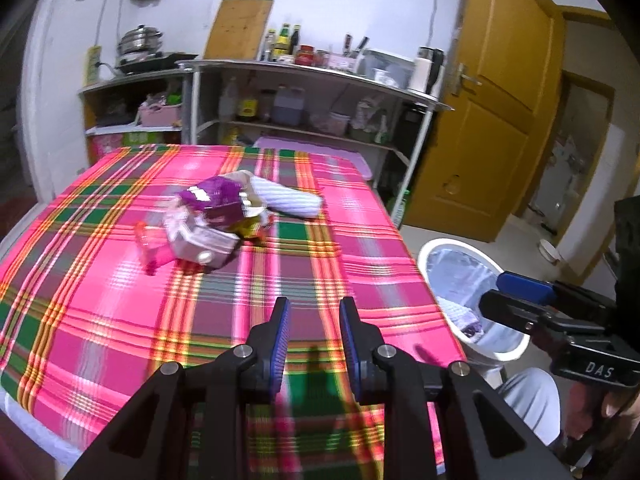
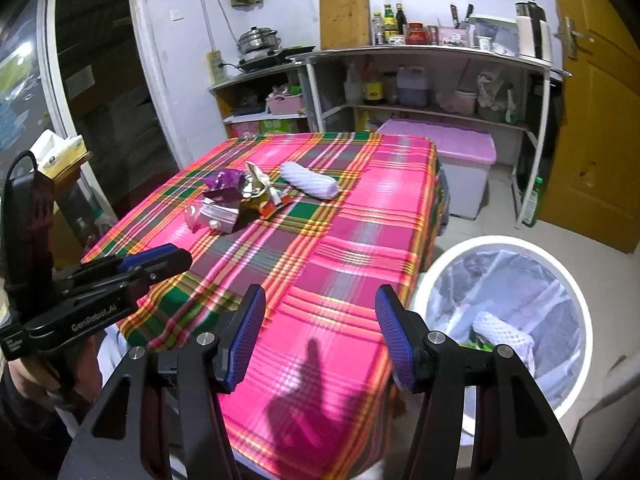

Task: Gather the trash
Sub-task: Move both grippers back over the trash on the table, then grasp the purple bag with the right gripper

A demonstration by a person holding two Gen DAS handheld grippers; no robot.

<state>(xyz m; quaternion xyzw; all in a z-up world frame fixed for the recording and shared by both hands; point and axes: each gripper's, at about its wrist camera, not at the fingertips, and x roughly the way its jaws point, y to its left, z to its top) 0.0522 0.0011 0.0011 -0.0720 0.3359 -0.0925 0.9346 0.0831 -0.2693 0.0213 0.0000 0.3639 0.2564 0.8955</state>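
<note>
1. Grippers first: the left gripper [image 1: 313, 334] hangs over the near part of the table with its blue pads a narrow gap apart and nothing between them. The right gripper [image 2: 320, 336] hangs near the table's corner with its jaws set wider, likewise empty. Neither one touches any trash.

2. Under both tools lies the plaid tablecloth [image 1: 100, 300], pink, green and orange, and the stretch nearest the grippers is bare.

3. Farther out, around the middle of the table, sits what is left to collect: a heap of crumpled wrappers [image 1: 208, 224], purple and silver foil with some pink and orange bits mixed in. How many pieces make up the heap I cannot tell, since they overlap and the picture is blurred.

4. Just behind the heap, touching or nearly touching it, lies a white foam net sleeve [image 1: 290, 200], resting on its side.

5. On the floor beside the table, on the right gripper's side, stands the trash bin [image 2: 576, 280], white-rimmed with a clear liner. Inside it a white foam net piece [image 2: 502, 330] and something green and dark already lie at the bottom.

6. My reading: the job is partly done. Some trash is in the bin, the heap and the sleeve remain on the table, and both tools look free to reach out for the next piece.
</note>
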